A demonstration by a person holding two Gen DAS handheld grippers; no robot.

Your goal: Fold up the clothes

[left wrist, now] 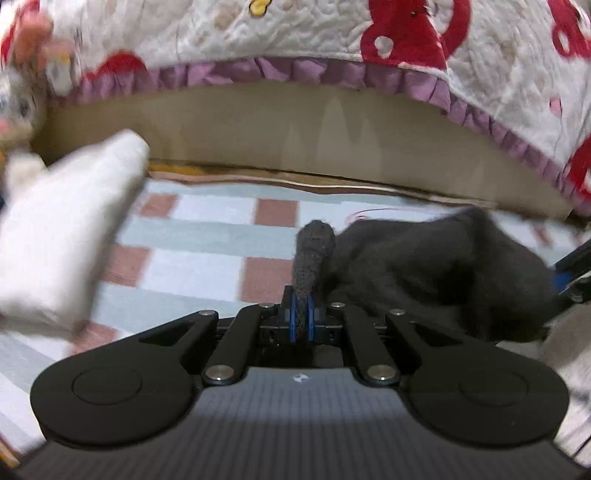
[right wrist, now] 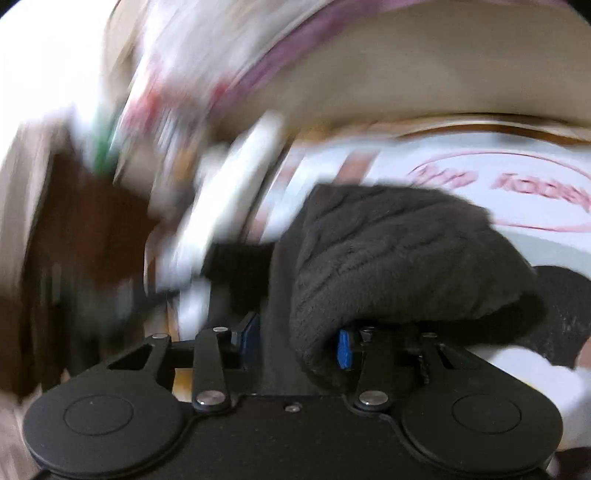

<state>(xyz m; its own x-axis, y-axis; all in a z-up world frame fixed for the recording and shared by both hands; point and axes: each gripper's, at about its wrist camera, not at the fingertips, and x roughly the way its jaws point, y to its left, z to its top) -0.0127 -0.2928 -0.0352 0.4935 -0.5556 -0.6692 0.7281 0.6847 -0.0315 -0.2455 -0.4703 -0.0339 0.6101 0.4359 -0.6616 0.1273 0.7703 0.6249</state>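
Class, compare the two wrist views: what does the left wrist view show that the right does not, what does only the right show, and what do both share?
Only the left view: the left gripper, jaws shut on a rolled end of the dark knit, and the red-patterned quilt with its purple frill, shown sharply. Only the right view: the right gripper, jaws apart with knit bunched between them, and pink lettering on the mat. Both: the knit, the checked mat and a blurred white cloth.

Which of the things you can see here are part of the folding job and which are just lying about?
In the job:
dark grey knit garment
left gripper, shut on a fold of it
right gripper, knit between its jaws

Lying about:
white cloth
checked sheet
red-and-white quilt
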